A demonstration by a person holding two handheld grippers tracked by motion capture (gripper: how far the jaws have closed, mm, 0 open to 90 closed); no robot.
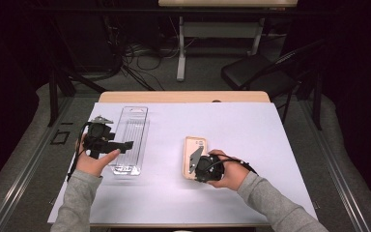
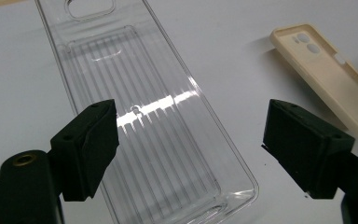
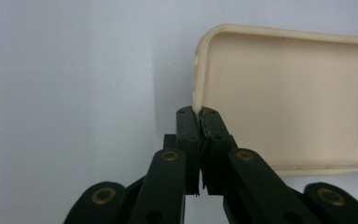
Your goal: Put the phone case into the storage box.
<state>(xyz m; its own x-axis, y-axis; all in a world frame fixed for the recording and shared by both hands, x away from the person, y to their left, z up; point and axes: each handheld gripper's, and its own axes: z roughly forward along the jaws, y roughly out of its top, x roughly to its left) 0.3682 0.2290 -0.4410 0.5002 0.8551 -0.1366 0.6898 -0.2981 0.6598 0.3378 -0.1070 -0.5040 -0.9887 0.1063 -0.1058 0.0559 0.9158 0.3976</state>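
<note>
A cream phone case (image 1: 196, 143) lies hollow side up on the white mat, right of centre. My right gripper (image 1: 193, 163) rests over its near end. In the right gripper view the jaws of that gripper (image 3: 199, 114) are shut, pinching the rim at a corner of the case (image 3: 284, 93). A long clear plastic tray (image 1: 131, 137) lies on the left of the mat. My left gripper (image 1: 124, 145) hovers over its near half. Its jaws (image 2: 191, 140) stand wide open above the ribbed tray (image 2: 158, 154), touching nothing, and the case (image 2: 326, 74) lies off to the right.
A white mat (image 1: 251, 135) covers most of the wooden table (image 1: 183, 96). Beyond the table's far edge stand a dark folding chair (image 1: 261, 72) and another table's legs, with cables on the floor. Both forearms come in from the near edge.
</note>
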